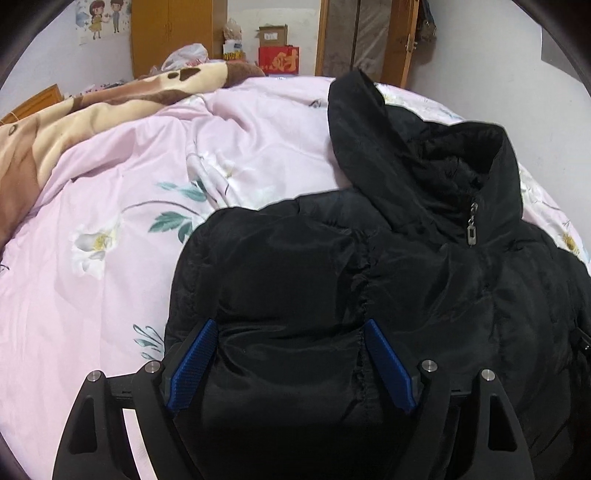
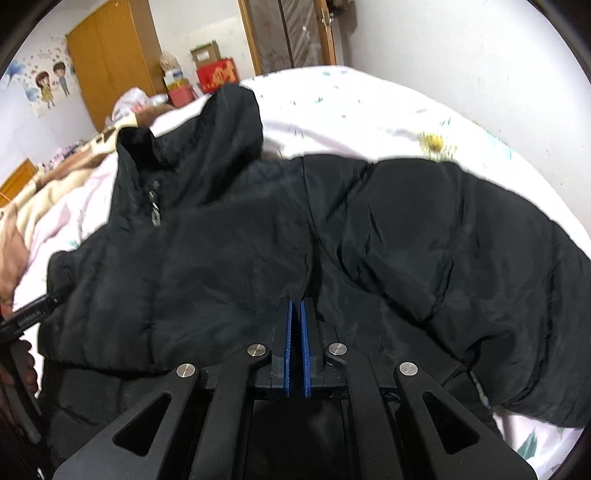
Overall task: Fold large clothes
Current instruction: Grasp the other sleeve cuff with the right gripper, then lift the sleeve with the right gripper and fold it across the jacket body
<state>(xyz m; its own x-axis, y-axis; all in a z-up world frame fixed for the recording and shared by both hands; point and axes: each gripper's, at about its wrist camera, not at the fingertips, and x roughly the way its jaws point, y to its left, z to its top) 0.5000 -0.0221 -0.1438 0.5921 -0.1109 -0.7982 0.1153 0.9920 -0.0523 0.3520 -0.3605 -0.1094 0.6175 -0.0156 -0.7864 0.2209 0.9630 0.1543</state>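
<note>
A black puffer jacket lies front-up on the pink floral bed cover, zipped to the collar, hood spread behind it. One sleeve is folded across the chest. My left gripper is open, its blue pads straddling that sleeve without pinching it. In the right wrist view the jacket fills the middle, its other sleeve stretched out to the right. My right gripper is shut just above the jacket body; whether fabric is pinched between the pads cannot be made out. The left gripper's tip shows at the left edge.
A brown and beige blanket is heaped along the bed's far left. Behind the bed stand an orange wardrobe, red and cardboard boxes and a wooden door frame. The bed cover runs on beyond the jacket.
</note>
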